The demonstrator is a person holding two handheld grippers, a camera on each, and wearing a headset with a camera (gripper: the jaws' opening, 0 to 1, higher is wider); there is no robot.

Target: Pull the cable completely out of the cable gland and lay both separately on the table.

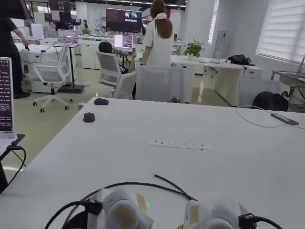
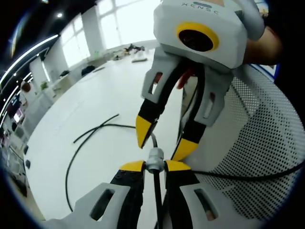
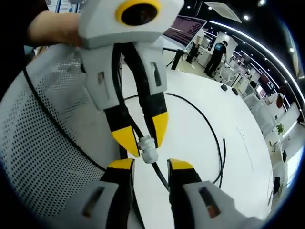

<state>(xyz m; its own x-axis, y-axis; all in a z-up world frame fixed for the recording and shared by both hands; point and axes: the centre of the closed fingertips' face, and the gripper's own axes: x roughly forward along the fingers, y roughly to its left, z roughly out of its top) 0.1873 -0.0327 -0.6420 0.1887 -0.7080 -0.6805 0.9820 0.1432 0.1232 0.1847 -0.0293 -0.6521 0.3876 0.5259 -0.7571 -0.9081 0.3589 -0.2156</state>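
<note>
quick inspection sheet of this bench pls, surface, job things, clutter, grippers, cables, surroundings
surface: white table, bare across the middle.
job's things: cable gland threaded on the black cable; not yet separated.
clutter: power strip, mouse, phone, screen at the table's edge.
grippers: left hand-held gripper shut on the cable gland; right hand-held gripper open, jaws either side of the black cable.
cables: black cable loops over the table; white lead runs to the phone.
surroundings: open office with desks, chair, potted plant, people standing.
</note>
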